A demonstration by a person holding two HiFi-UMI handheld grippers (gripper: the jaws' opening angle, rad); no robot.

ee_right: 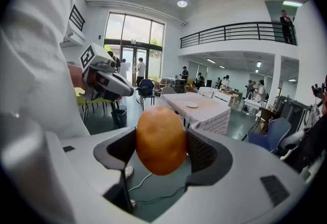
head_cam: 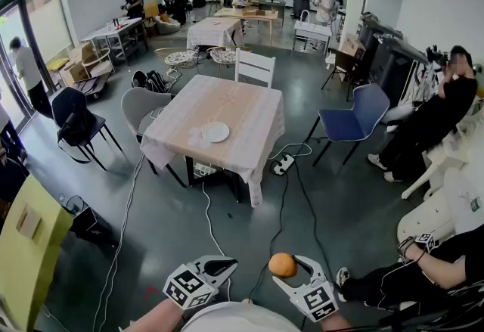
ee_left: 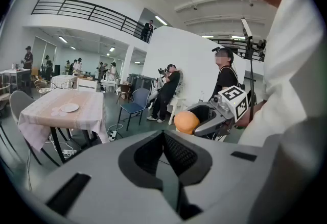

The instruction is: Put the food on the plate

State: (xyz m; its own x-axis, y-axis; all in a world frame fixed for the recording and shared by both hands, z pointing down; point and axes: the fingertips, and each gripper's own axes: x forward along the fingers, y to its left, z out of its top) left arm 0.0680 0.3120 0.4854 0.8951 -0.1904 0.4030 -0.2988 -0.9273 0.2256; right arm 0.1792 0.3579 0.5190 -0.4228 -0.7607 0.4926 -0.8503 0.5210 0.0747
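Right gripper [head_cam: 285, 264] — fingers clamp one orange food [ee_right: 161, 139]; left gripper [head_cam: 225, 265] fingers closed together, empty — one plate [head_cam: 215, 131]

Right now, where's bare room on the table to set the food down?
Plate itself is empty. Cloth is bare all round it: widest between plate and white chair, also a strip toward the blue chair. Crowded: grey chair at the left edge, cables and power strip on the floor in front.

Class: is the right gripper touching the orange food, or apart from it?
Touching. In the right gripper view, the right gripper has both jaws pressed on the orange food.
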